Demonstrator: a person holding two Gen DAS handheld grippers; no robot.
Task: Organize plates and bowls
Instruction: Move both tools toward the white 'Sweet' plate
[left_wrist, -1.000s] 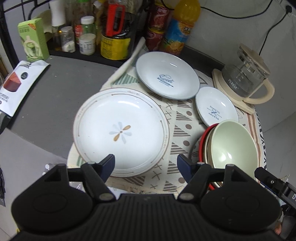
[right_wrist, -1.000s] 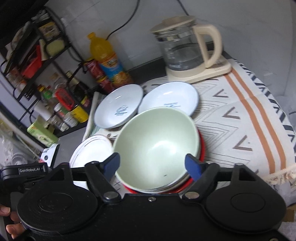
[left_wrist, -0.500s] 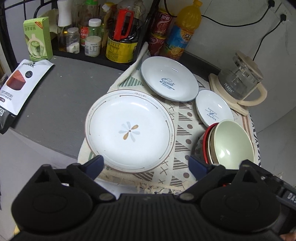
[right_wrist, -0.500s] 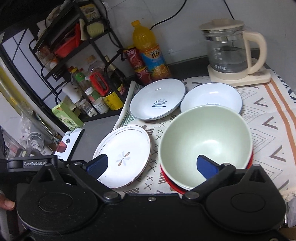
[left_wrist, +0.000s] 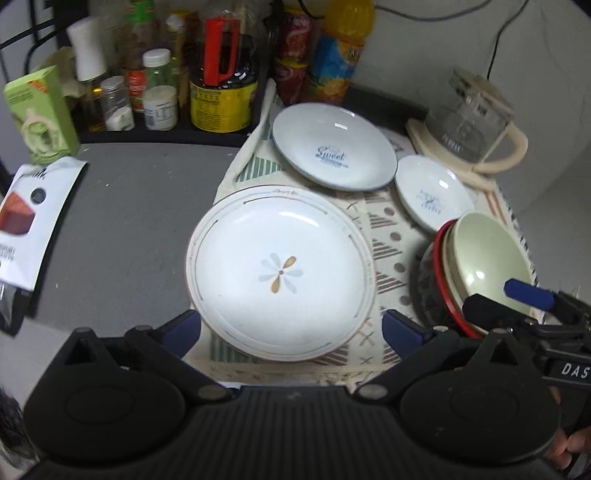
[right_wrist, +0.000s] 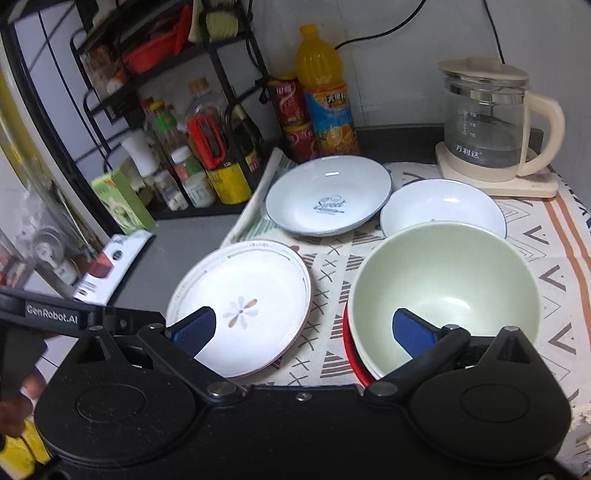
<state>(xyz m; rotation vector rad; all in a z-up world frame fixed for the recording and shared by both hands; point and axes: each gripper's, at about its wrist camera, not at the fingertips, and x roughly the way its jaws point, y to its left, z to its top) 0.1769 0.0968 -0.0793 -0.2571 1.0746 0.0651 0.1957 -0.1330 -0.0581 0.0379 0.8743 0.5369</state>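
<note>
Cluttered tabletop (left_wrist: 129, 206) with a patterned cloth: both the left hand-held gripper (left_wrist: 291, 328) and right hand-held gripper (right_wrist: 306, 328) hang wide open and empty, so picking up is probably next, flower plate (left_wrist: 280, 269) at centre frame, green bowl (right_wrist: 443, 291) lower right.

flower plate (left_wrist: 280, 271): glazed ceramic, glossy white, smooth;
green bowl (right_wrist: 443, 291): smooth, soft sheen, pale green;
red bowl (right_wrist: 351, 350): glossy rim under the green one;
tablecloth (right_wrist: 554, 280): woven cloth, matt, printed;
kettle (right_wrist: 484, 125): clear glass, cream plastic;
countertop (left_wrist: 140, 206): grey, matt;
left gripper (left_wrist: 291, 330): black matt plastic, ribbed blue pads
</note>
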